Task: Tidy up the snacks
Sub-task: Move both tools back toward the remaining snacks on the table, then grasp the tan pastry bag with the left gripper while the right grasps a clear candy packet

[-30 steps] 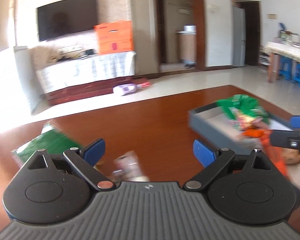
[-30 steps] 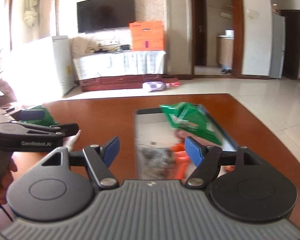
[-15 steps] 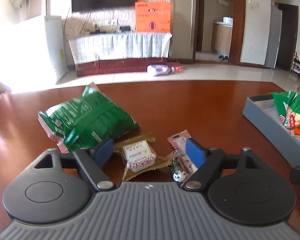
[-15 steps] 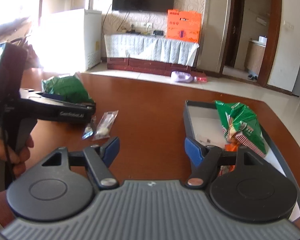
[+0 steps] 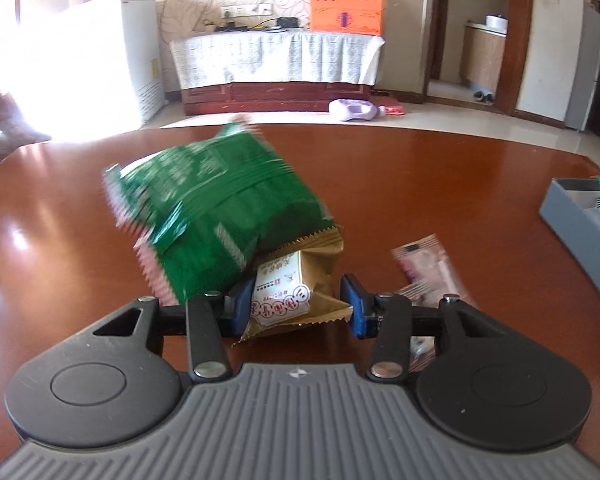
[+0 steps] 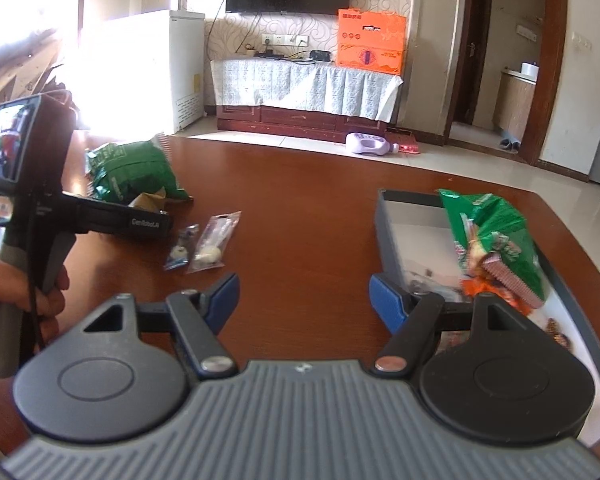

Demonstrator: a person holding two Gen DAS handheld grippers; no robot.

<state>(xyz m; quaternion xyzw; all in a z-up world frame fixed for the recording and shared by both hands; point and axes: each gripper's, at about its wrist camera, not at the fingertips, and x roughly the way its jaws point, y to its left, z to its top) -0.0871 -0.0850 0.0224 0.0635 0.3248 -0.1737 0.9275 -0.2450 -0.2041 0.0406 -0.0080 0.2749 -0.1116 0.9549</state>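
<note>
My left gripper (image 5: 298,306) is open, its blue pads on either side of a gold snack packet (image 5: 296,288) on the brown table; whether the pads touch it I cannot tell. A green chip bag (image 5: 216,216) lies partly over that packet. A small pink-and-clear packet (image 5: 428,268) lies just right of the gripper. My right gripper (image 6: 304,300) is open and empty above bare table. From the right wrist view I see the left gripper (image 6: 148,222) at the green bag (image 6: 132,172), two small clear packets (image 6: 204,244), and a grey tray (image 6: 396,216) holding a green bag (image 6: 496,240) and other snacks.
The grey tray's corner (image 5: 572,216) shows at the right edge of the left wrist view. The person's hand (image 6: 16,304) holds the left gripper's handle. The table's far edge curves beyond the snacks; a TV stand and an orange box stand across the room.
My left gripper moved forward onto the gold packet, which now sits between its pads, and the green bag looks closer. My right gripper drifted slightly and stays open.
</note>
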